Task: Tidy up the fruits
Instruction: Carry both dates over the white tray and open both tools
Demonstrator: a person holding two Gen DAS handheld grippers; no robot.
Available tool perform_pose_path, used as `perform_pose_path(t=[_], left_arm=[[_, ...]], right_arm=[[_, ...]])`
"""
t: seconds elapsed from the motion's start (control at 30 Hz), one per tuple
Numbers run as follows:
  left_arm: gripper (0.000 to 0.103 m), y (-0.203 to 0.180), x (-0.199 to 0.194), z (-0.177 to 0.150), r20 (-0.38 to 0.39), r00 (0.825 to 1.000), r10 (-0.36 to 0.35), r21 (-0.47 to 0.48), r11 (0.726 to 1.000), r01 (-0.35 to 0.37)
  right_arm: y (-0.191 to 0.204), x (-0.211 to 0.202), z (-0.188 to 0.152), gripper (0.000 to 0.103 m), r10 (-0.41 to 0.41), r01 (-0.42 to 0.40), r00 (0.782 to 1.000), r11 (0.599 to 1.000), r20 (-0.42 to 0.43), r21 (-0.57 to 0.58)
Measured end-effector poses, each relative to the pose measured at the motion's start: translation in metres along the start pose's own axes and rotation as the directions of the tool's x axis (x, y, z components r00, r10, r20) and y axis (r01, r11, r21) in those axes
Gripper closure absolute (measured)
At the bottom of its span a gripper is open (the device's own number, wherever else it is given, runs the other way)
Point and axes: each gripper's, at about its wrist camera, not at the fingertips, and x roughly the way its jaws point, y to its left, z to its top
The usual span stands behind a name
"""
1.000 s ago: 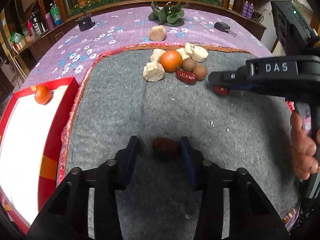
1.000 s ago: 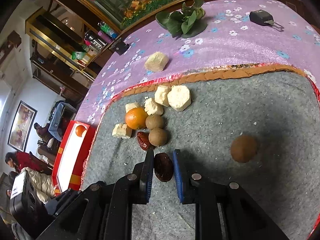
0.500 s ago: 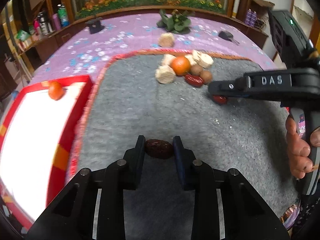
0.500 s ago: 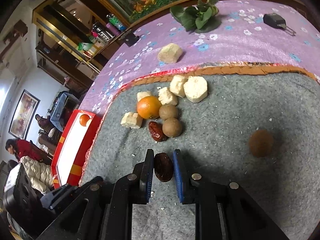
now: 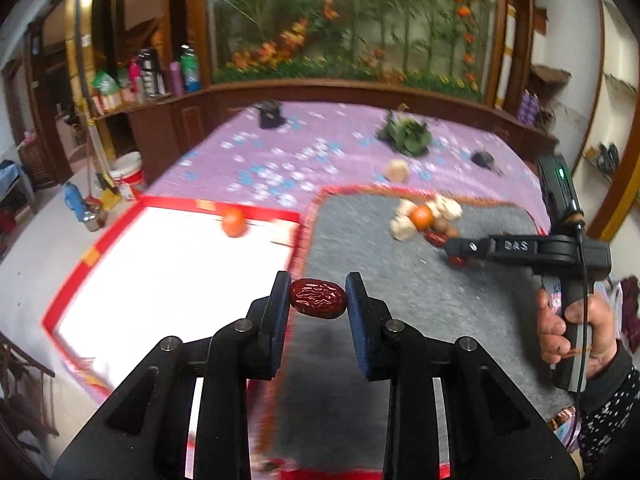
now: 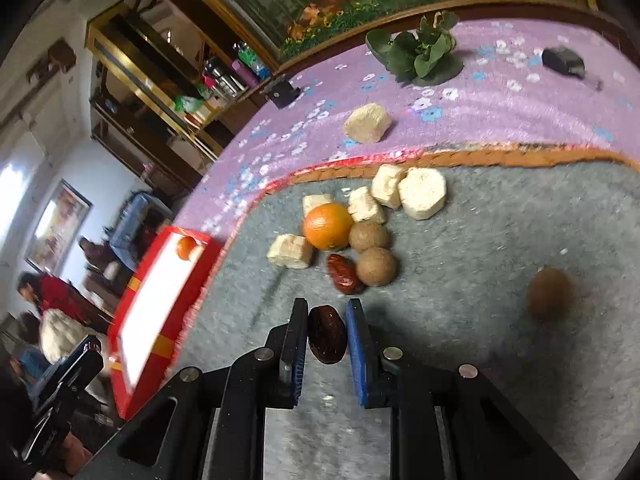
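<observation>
My left gripper (image 5: 318,300) is shut on a wrinkled red date (image 5: 318,298), held in the air over the seam between the grey mat (image 5: 400,300) and the red-rimmed white tray (image 5: 168,272). One small orange (image 5: 233,221) lies at the tray's far edge. My right gripper (image 6: 326,334) is shut on a dark date (image 6: 327,334) just above the mat. Ahead of it lie another date (image 6: 343,275), an orange (image 6: 327,226), two brown round fruits (image 6: 376,266) and several pale chunks (image 6: 422,199). A third brown fruit (image 6: 549,293) sits alone at the right.
A purple flowered cloth (image 6: 480,120) covers the table beyond the mat, with a pale chunk (image 6: 367,123), a green leafy plant (image 6: 418,54) and small black devices on it. A hand (image 5: 568,328) holds the right gripper's handle. People sit in the room at far left (image 6: 44,292).
My left gripper closed on the date, lifted it off the mat and swung left toward the tray. The right gripper kept hold of its date and hardly moved.
</observation>
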Motion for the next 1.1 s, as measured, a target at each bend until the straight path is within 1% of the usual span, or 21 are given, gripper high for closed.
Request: perform_pose_path(t=[0.07, 0.13, 0.17, 0.23, 0.27, 0.33, 0.37, 0.4, 0.43, 0.6, 0.7, 0.77, 0.9, 0.93, 1.1], left_arm=[[0.076, 0.014, -0.008, 0.001, 0.022, 1.000, 0.022, -0.021, 1.000, -0.021], [0.076, 0.030, -0.014, 0.001, 0.041, 0.998, 0.044, -0.050, 0.998, -0.042], [0.076, 0.034, -0.015, 0.000, 0.045, 0.998, 0.053, -0.059, 0.997, -0.051], [0.076, 0.048, -0.019, -0.001, 0.059, 0.994, 0.089, -0.082, 0.993, -0.084], [0.076, 0.054, -0.020, -0.002, 0.063, 0.992, 0.105, -0.089, 0.991, -0.100], [0.076, 0.067, -0.021, -0.006, 0.066, 0.988, 0.138, -0.108, 0.985, -0.131], [0.076, 0.071, -0.022, -0.007, 0.066, 0.986, 0.151, -0.116, 0.983, -0.143], [0.076, 0.077, -0.022, -0.009, 0.066, 0.983, 0.170, -0.125, 0.979, -0.161], [0.076, 0.085, -0.021, -0.011, 0.064, 0.979, 0.196, -0.136, 0.973, -0.186], [0.076, 0.110, -0.015, -0.019, 0.040, 0.962, 0.269, -0.168, 0.951, -0.259], [0.076, 0.121, -0.010, -0.025, 0.023, 0.954, 0.300, -0.181, 0.939, -0.291], [0.076, 0.129, -0.006, -0.029, 0.009, 0.951, 0.310, -0.189, 0.934, -0.303], [0.076, 0.140, 0.001, -0.035, -0.018, 0.950, 0.312, -0.204, 0.929, -0.309], [0.076, 0.143, 0.003, -0.036, -0.024, 0.949, 0.314, -0.208, 0.927, -0.312], [0.076, 0.152, 0.010, -0.041, -0.054, 0.946, 0.320, -0.223, 0.920, -0.324]], right_arm=[[0.002, 0.006, -0.002, 0.084, 0.064, -0.063, 0.998, 0.996, -0.021, 0.059], [0.010, 0.014, -0.007, 0.084, 0.145, -0.140, 0.988, 0.985, -0.047, 0.103], [0.018, 0.020, -0.009, 0.084, 0.195, -0.186, 0.979, 0.975, -0.063, 0.123], [0.037, 0.032, -0.012, 0.084, 0.261, -0.247, 0.961, 0.959, -0.094, 0.141], [0.052, 0.041, -0.013, 0.084, 0.307, -0.289, 0.944, 0.945, -0.116, 0.154], [0.074, 0.052, -0.017, 0.084, 0.358, -0.335, 0.923, 0.928, -0.143, 0.161], [0.093, 0.060, -0.017, 0.084, 0.379, -0.357, 0.911, 0.922, -0.163, 0.151], [0.103, 0.064, -0.019, 0.084, 0.381, -0.361, 0.908, 0.922, -0.173, 0.139], [0.122, 0.071, -0.020, 0.085, 0.379, -0.364, 0.906, 0.925, -0.189, 0.110], [0.177, 0.095, -0.029, 0.085, 0.366, -0.369, 0.901, 0.929, -0.234, 0.032], [0.203, 0.109, -0.036, 0.085, 0.343, -0.356, 0.906, 0.934, -0.248, -0.010], [0.215, 0.117, -0.037, 0.085, 0.328, -0.346, 0.911, 0.938, -0.252, -0.031], [0.231, 0.129, -0.041, 0.085, 0.292, -0.321, 0.917, 0.944, -0.273, -0.071], [0.227, 0.129, -0.041, 0.085, 0.283, -0.315, 0.919, 0.946, -0.274, -0.077], [0.237, 0.143, -0.047, 0.085, 0.225, -0.266, 0.934, 0.956, -0.278, -0.121]])
